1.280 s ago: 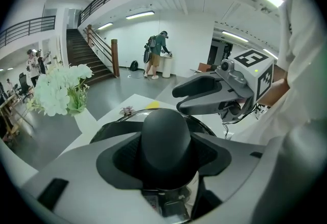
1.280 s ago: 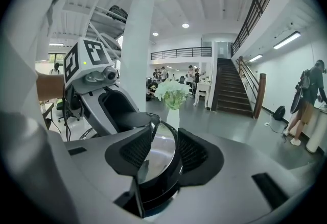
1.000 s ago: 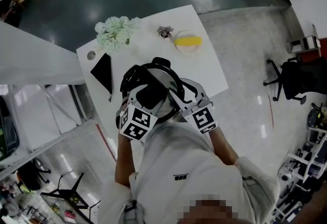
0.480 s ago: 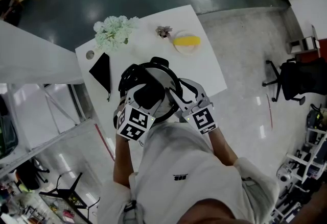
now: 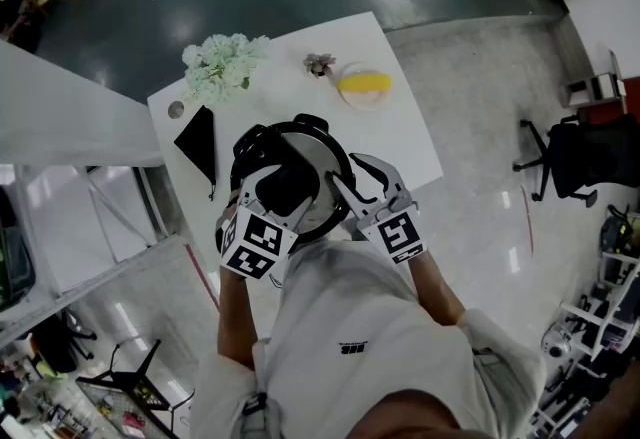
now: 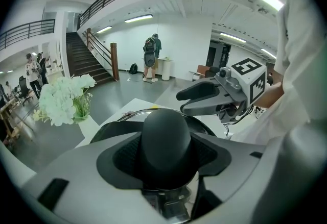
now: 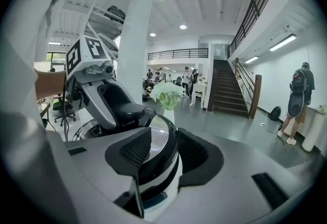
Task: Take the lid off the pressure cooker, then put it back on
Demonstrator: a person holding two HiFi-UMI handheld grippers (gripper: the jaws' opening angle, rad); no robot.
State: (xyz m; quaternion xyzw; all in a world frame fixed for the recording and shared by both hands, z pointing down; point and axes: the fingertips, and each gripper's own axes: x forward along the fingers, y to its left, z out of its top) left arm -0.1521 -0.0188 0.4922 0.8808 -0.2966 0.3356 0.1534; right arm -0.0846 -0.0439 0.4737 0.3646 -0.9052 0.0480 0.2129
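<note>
The pressure cooker (image 5: pixel 318 159), steel with a black rim and side handles, stands on the near part of the white table (image 5: pixel 400 142). Its lid (image 7: pixel 153 139) sits on the pot. My left gripper (image 5: pixel 288 183) comes in from the lower left and is shut on the black lid knob (image 6: pixel 166 133), one pad on either side. My right gripper (image 5: pixel 340 187) reaches in from the lower right. In the right gripper view its jaws straddle the cooker's black rim (image 7: pixel 162 164), one pad over the lid and the other against the outer wall. The pot's lower body is hidden.
Behind the cooker stand a bunch of pale flowers (image 5: pixel 225 62), a plate with a yellow item (image 5: pixel 365 85), a small dried sprig (image 5: pixel 322 62) and a flat black object (image 5: pixel 200 142). The table's edges are close on both sides. An office chair (image 5: pixel 580 152) stands off right.
The left gripper's marker cube has drifted slightly toward the lower left in the head view. Both grips look the same, and the lid stays on the pot.
</note>
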